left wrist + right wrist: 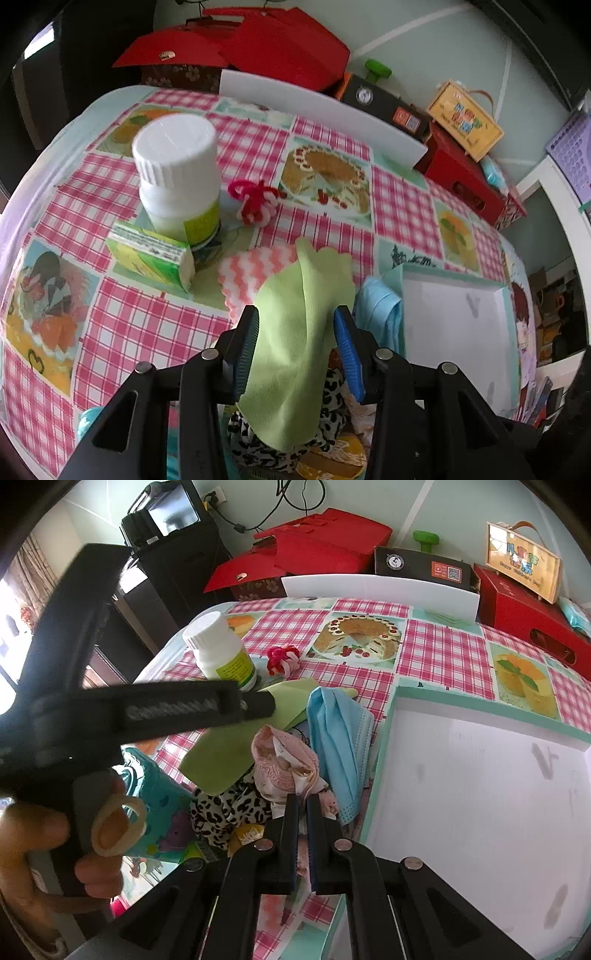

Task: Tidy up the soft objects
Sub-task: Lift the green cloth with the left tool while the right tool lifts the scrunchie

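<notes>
A light green cloth (295, 350) drapes loosely between the fingers of my left gripper (298, 312), whose jaws stand apart and open. It lies over a leopard-print cloth (332, 406) in the pile. In the right wrist view the left gripper (255, 705) hovers over that green cloth (218, 760), held by a hand (37, 830). My right gripper (302, 797) is shut on a pink lace cloth (284, 764), with fabric showing between its pads. A blue face mask (340, 738) lies just right of it. A pink-and-white zigzag cloth (251, 273) lies beyond the green one.
A white tray with a teal rim (384, 746) lies to the right on the checked tablecloth. A white bottle (177, 177), a green box (151, 258) and a red-and-white yarn knot (255, 203) stand at the left. A white board (321, 110) and red boxes (532, 616) line the back.
</notes>
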Motion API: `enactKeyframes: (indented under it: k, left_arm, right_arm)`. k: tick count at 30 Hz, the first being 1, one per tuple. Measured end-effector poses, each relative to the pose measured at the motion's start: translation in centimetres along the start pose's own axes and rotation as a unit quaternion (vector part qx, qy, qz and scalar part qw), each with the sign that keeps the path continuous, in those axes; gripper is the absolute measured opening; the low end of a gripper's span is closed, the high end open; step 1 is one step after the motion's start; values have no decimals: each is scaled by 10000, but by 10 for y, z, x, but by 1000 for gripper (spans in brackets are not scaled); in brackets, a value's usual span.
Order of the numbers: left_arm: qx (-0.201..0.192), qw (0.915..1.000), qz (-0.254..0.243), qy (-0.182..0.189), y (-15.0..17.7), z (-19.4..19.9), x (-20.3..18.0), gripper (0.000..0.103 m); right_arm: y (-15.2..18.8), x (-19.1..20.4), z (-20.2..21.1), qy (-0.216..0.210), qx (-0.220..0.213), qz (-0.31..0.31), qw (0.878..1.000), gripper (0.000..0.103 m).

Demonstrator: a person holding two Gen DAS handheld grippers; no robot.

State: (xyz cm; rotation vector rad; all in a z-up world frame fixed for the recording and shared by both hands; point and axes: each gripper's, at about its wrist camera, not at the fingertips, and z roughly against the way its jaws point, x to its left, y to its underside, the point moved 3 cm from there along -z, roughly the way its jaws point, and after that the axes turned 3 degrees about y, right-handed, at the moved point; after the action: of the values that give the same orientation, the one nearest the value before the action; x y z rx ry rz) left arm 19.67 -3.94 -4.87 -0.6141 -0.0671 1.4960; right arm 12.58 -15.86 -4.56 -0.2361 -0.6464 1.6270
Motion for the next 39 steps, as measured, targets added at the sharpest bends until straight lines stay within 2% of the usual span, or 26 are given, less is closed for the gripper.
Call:
enactKeyframes:
  k: [1, 2, 3, 5, 10, 16, 23, 31, 35, 37, 39]
  left_arm:
    - [55, 10000, -4, -36, 1, -4, 0, 34]
    - [96, 9999, 13, -42, 2, -7, 0, 19]
    - [126, 9999, 48, -15, 2, -9, 1, 12]
    - [128, 9999, 82, 8, 2, -11, 3, 6]
    - [-54, 9999, 116, 76, 0, 0, 4, 3]
    - [-276, 9984, 240, 428, -4, 12, 5, 2]
    - [-716, 9955, 210, 586, -10, 40, 1, 1]
    - [-1044, 9926, 62, 614, -14, 60, -3, 1]
    - [-1040, 9937, 52, 406, -13, 59, -2, 2]
    - [-1053, 9940, 53, 287, -12, 59, 0, 2]
    - [-1063, 9940, 70, 229, -12, 60, 3, 2]
  right_arm:
    - [0, 0, 0, 1, 5, -4, 10000, 5]
    - [0, -1, 0, 2, 9, -11, 10000, 5]
    - [0, -1, 0, -1, 17, -21, 10000, 5]
    - [0, -2, -1, -9, 20, -33, 10000, 5]
    - [1, -2, -1, -39, 25, -56, 10000, 5]
    - [-1, -2, 4, -109, -51, -94, 9999, 5]
    - [-4, 1, 18, -145, -294, -73, 9994, 4]
    - [-6, 3, 25, -118, -400, -72, 9991, 4]
    - [-10, 1, 22, -35, -413, -102, 9991, 6]
    - [-11, 1, 20, 84, -412, -101, 9991, 13]
    - [-11, 1, 16, 178, -373, -83, 9991, 38]
